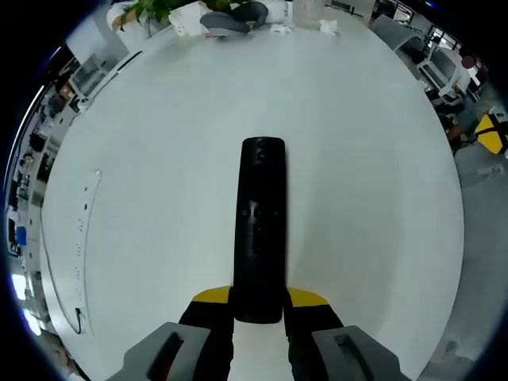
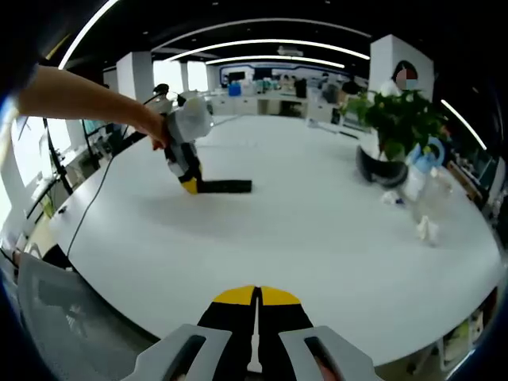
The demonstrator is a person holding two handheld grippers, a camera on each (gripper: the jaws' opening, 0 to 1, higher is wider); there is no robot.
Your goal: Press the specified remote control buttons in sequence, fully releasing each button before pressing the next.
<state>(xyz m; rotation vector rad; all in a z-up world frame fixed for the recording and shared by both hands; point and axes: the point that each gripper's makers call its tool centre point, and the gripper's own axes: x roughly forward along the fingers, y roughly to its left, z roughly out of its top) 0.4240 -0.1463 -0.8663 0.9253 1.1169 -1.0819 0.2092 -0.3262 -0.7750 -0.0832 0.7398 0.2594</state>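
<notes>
A long black remote control lies lengthwise in the left gripper view, pointing away over the white table. My left gripper is shut on its near end, yellow-tipped jaws on either side. In the right gripper view a person's hand holds that left gripper at the far left, with the remote control sticking out to the right, low over the table. My right gripper hangs over the table's near edge, its yellow-tipped jaws closed together with nothing between them.
A potted plant, a bottle and small white items stand at the table's right side. A grey object and clutter sit at the far edge. A thin cable runs along the left rim. A chair stands lower left.
</notes>
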